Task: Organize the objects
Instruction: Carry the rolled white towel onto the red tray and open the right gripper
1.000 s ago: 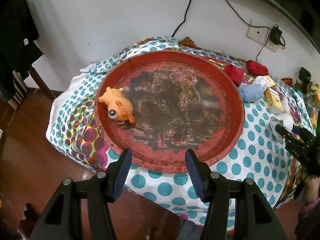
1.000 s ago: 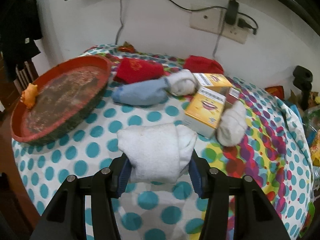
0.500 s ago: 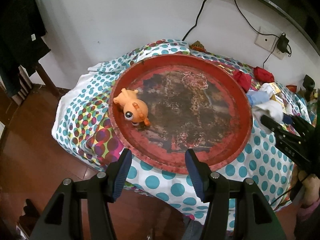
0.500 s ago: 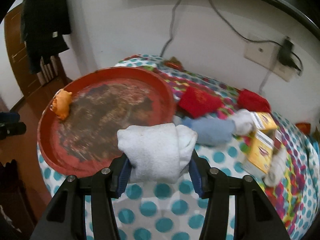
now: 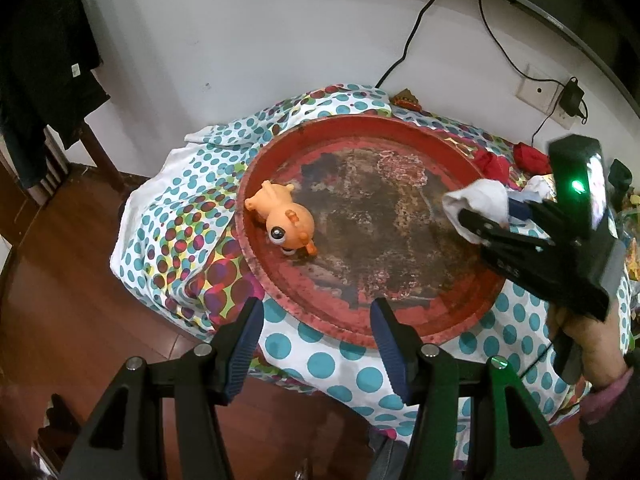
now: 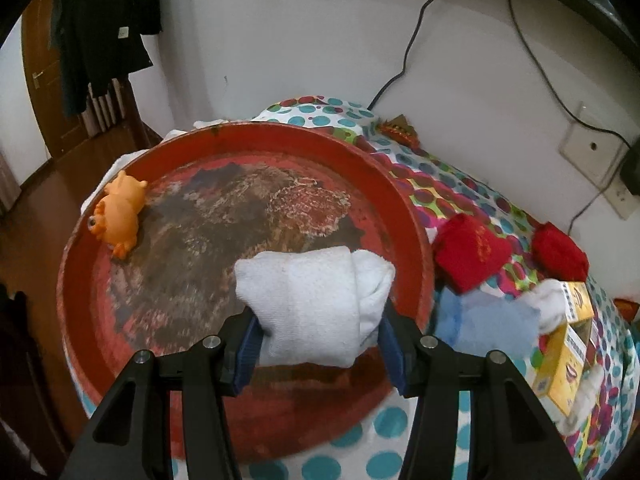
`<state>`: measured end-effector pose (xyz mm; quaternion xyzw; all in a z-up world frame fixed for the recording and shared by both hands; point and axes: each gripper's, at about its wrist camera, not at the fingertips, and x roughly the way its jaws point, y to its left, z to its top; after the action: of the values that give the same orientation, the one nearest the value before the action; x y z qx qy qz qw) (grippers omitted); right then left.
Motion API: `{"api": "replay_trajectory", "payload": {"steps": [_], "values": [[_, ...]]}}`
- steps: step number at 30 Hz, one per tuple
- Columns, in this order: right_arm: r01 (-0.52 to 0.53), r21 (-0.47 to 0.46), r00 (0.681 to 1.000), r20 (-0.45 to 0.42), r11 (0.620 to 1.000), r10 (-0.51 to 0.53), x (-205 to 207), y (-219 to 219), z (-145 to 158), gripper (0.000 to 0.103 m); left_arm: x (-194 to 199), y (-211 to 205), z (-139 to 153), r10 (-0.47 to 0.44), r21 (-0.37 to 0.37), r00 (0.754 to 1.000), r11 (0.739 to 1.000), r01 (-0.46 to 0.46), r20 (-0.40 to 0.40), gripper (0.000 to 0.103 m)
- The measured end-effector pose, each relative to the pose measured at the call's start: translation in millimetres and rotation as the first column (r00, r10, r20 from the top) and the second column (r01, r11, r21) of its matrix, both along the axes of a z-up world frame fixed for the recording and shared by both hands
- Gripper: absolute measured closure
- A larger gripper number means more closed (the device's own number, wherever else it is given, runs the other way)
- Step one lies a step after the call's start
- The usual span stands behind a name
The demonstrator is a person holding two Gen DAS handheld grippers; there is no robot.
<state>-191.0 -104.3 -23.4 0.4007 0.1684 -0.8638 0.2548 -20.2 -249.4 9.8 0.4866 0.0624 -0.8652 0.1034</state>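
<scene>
A big round red tray (image 5: pixel 260 268) (image 6: pixel 404 204) lies on the dotted tablecloth, with an orange toy animal (image 5: pixel 286 220) (image 6: pixel 120 208) lying at its left side. My right gripper (image 6: pixel 318 344) (image 5: pixel 486 216) is shut on a rolled white sock (image 6: pixel 312 300) (image 5: pixel 478 200) and holds it above the tray's right part. My left gripper (image 5: pixel 316 344) stands open and empty over the tray's near rim. Right of the tray lie two red pouches (image 6: pixel 472 254), a blue sock (image 6: pixel 484 320), another white sock (image 6: pixel 554 300) and yellow boxes (image 6: pixel 568 364).
The table stands against a white wall with a black cable (image 5: pixel 412 36) and a socket with a charger (image 5: pixel 560 100). Wooden floor (image 5: pixel 60 300) lies left of and below the table edge. Dark clothes (image 6: pixel 100 28) hang at the left. A hand (image 5: pixel 592 340) holds the right gripper.
The right gripper has carried the white sock leftward from over the tablecloth to above the tray. The left gripper has stayed open and drawn back slightly.
</scene>
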Motion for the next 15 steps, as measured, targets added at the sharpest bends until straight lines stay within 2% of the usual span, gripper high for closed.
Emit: {"api": "replay_trajectory", "payload": {"steps": [15], "values": [[0.049, 0.047, 0.997, 0.053, 0.998, -0.051, -47.6, -30.5, -20.7, 0.051, -2.0, -16.1, -8.6, 0.030, 0.030, 0.999, 0.999, -0.031, 0.030, 0.046]]}}
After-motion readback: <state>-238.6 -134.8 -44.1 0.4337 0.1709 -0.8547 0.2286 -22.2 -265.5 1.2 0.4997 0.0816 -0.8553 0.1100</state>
